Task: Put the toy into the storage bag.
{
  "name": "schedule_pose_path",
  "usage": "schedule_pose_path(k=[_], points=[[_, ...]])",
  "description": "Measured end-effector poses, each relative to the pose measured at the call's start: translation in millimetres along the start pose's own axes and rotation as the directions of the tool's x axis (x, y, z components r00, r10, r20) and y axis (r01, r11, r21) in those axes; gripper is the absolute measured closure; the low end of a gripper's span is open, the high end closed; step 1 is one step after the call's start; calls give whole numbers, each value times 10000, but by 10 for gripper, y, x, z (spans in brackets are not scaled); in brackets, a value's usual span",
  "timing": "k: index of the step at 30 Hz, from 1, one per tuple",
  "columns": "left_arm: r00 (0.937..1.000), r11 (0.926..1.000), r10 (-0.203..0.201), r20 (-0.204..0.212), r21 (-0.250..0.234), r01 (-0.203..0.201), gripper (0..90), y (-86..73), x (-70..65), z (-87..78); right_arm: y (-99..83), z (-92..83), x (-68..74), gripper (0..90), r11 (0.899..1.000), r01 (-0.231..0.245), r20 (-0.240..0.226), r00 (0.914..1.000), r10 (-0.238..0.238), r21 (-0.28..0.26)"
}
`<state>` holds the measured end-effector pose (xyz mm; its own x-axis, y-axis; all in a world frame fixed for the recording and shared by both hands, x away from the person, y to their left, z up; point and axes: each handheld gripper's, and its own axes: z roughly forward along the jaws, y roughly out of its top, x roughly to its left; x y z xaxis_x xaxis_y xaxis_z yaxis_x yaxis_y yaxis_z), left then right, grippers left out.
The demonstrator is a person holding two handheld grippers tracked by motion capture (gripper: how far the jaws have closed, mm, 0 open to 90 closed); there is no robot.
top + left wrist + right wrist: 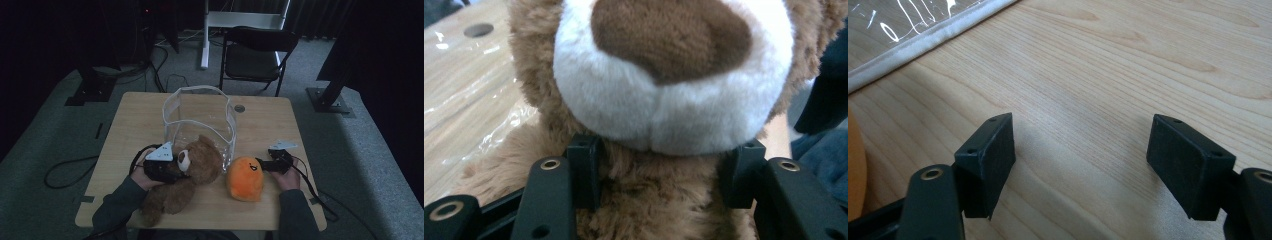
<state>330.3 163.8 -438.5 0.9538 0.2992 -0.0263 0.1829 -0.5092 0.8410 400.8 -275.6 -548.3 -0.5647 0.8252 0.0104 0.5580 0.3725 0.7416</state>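
Left hand-held gripper [659, 175] is pinching soft, light teddy bear [664, 100] at neck, a good squeezable hold; right hand-held gripper [1080, 165] is idling spread over worktop [1128, 65].

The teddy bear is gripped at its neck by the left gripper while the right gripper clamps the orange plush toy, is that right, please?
Not quite. The left gripper does grip the teddy bear below its muzzle, but the right gripper holds nothing: the right gripper view shows its jaws wide apart over bare table, with the orange plush toy beside it.
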Motion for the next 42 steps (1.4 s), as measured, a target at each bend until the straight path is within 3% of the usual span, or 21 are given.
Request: schedule_pose_path(k=[6,18,34,42], points=[[9982,9925,-368,470,-1145,420,476,-32,38,-131,0,0,1,264,10000,-13,-2,10000,13,-7],[9924,9667,-614,1071,-2410,858,475,-4,87,-264,0,1,0,264,10000,7,2,10000,-7,-5],[9913,9464,-714,1102,-3063,1022,477,25,102,-361,0,-1,-1,264,10000,12,5,10000,-12,5],[9907,9410,-770,1122,-3201,1094,476,24,123,-407,-1,-1,1,264,10000,8,1,10000,-8,-4]])
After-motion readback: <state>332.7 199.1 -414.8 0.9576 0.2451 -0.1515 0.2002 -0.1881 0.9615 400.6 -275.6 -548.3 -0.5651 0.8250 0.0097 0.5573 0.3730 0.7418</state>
